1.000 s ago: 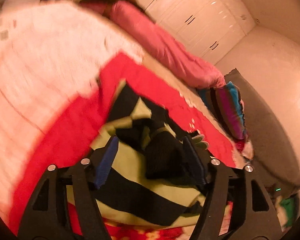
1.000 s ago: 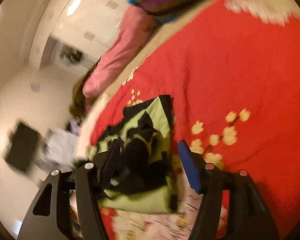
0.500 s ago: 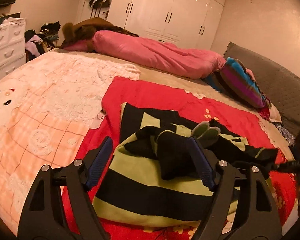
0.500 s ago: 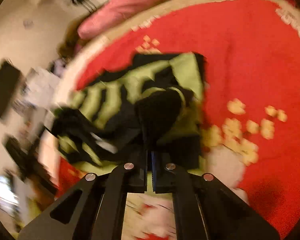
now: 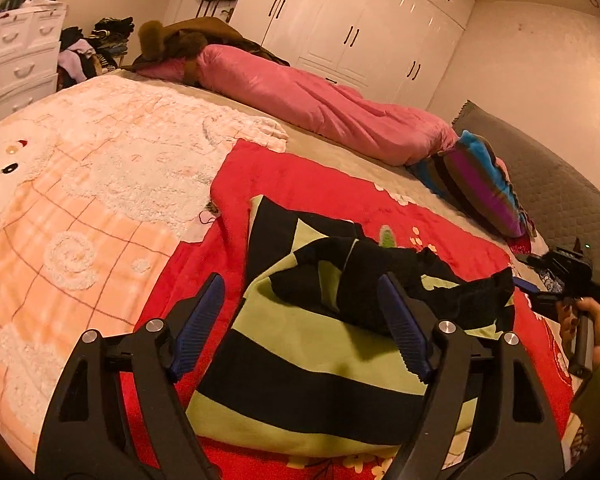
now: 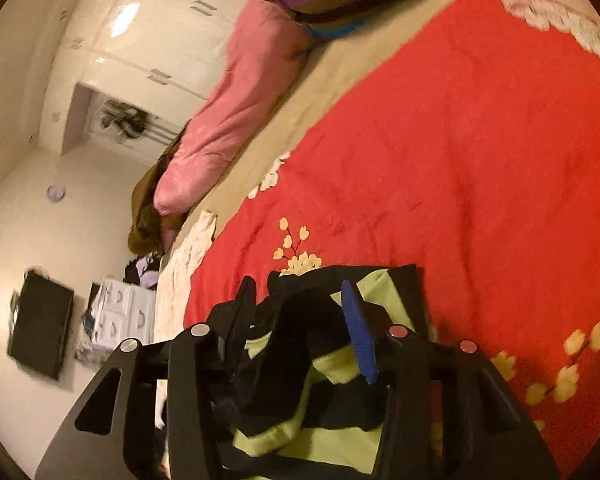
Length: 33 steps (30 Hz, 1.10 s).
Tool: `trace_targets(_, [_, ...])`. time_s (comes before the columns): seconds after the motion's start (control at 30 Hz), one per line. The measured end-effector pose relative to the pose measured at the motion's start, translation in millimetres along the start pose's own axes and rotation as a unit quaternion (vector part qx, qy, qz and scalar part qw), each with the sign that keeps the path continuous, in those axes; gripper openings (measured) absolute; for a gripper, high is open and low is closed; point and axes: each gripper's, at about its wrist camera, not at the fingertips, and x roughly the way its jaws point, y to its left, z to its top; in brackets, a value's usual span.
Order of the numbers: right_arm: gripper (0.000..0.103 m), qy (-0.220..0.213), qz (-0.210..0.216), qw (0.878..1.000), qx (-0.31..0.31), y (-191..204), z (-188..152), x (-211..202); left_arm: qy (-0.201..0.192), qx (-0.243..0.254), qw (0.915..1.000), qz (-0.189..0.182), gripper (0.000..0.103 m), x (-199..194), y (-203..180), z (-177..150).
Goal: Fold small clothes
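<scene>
Across the lower middle of the left wrist view, the striped garment [image 5: 300, 356] lay rumpled on the red blanket [image 5: 300, 176]; left hand-held gripper [image 5: 300, 320] gaped wide over it, grasping nothing, while the right hand-held gripper [image 6: 300, 320] was opening around a black fold, probably releasing it.

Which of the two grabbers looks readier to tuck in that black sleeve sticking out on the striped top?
Probably the right gripper. Its jaws are opening, with the black sleeve bunched between them. The left gripper hangs open over the striped top, with the sleeve's end off to its side.
</scene>
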Motion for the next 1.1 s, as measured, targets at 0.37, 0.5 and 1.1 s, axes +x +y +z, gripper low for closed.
trace_targets(0.37, [0.07,0.031,-0.061,0.975,-0.209,5,-30,-4,0.027,0.048,0.9971,0.053,0.074,8,3,0])
trace_targets(0.5, [0.071,0.045,-0.083,0.952,-0.29,23,-39,14,0.032,0.085,0.9939,0.062,0.074,17,1,0])
trace_targets(1.1, [0.013,0.071,-0.045,0.969,-0.232,9,-32,28,0.082,0.196,0.9772,0.015,0.007,60,-40,-8])
